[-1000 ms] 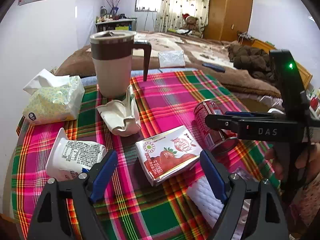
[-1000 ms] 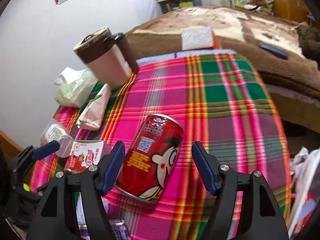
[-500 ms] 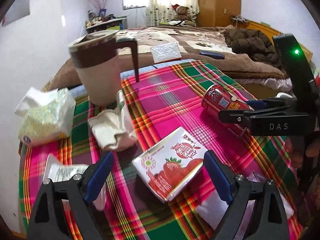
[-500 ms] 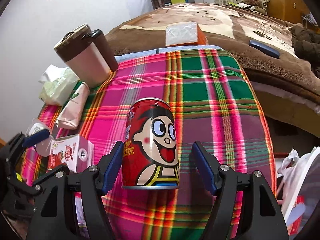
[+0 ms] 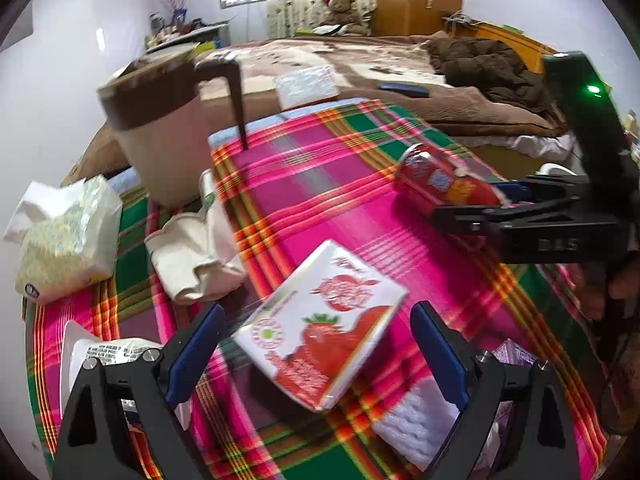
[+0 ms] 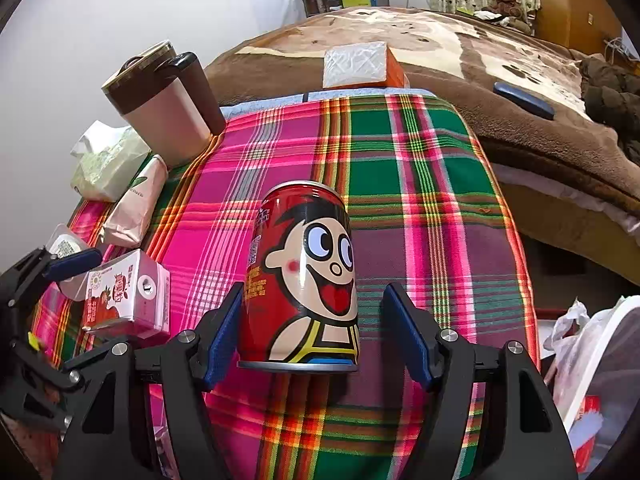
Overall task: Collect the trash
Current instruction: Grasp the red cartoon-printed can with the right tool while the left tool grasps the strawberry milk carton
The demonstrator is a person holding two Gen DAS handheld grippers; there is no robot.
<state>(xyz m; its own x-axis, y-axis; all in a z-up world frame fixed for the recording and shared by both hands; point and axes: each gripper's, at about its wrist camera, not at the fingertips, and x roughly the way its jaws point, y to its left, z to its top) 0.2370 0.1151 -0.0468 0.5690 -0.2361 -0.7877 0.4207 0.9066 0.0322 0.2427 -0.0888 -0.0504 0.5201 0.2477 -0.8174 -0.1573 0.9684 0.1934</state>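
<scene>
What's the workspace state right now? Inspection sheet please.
Surface: plaid tablecloth, crowded on the mug side.
Job's things: red can; strawberry carton; crumpled paper pouch; yogurt cup.
Clutter: lidded mug; tissue pack.
Grippers: left claw open, jaws have just been opening, carton between them untouched; right claw open around the can, one pad against it, a gap at the other.
Cables: nothing seen.
Surroundings: bed behind the table; plastic bag beside the table edge.
</scene>
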